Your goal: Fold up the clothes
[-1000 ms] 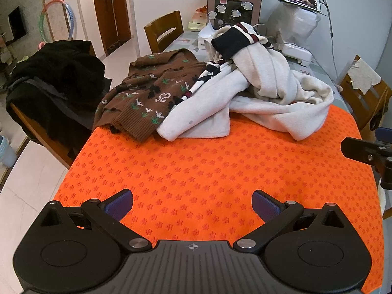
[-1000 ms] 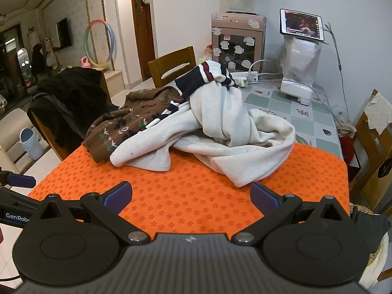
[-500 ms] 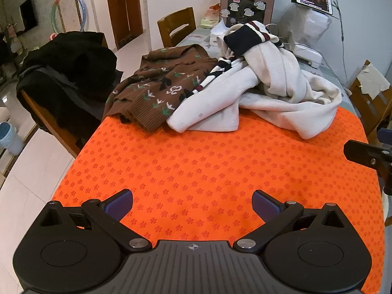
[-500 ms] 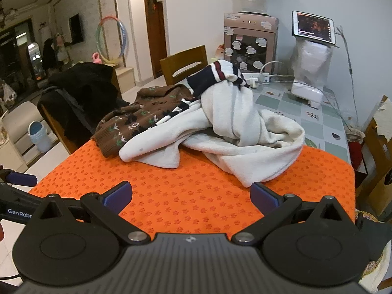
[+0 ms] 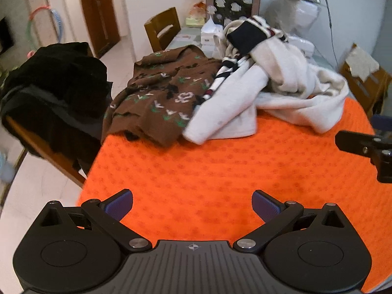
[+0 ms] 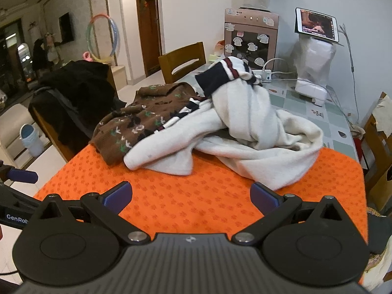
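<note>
your left gripper (image 5: 192, 204) and right gripper (image 6: 190, 196) both hover low over the orange mat (image 5: 220, 166), fingers spread wide and holding nothing. beyond them, the cream sweatshirt (image 6: 245, 132) lies crumpled beside the brown patterned sweater (image 5: 161, 100), overlapping its edge.

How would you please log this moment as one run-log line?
phase: approach | left gripper: open, empty | right gripper: open, empty | white sweater: crumpled, overlapping brown sweater | orange mat

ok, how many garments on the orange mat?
2: a brown patterned sweater at the far left, a white sweatshirt piled beside and partly over it. More could hide underneath.
</note>
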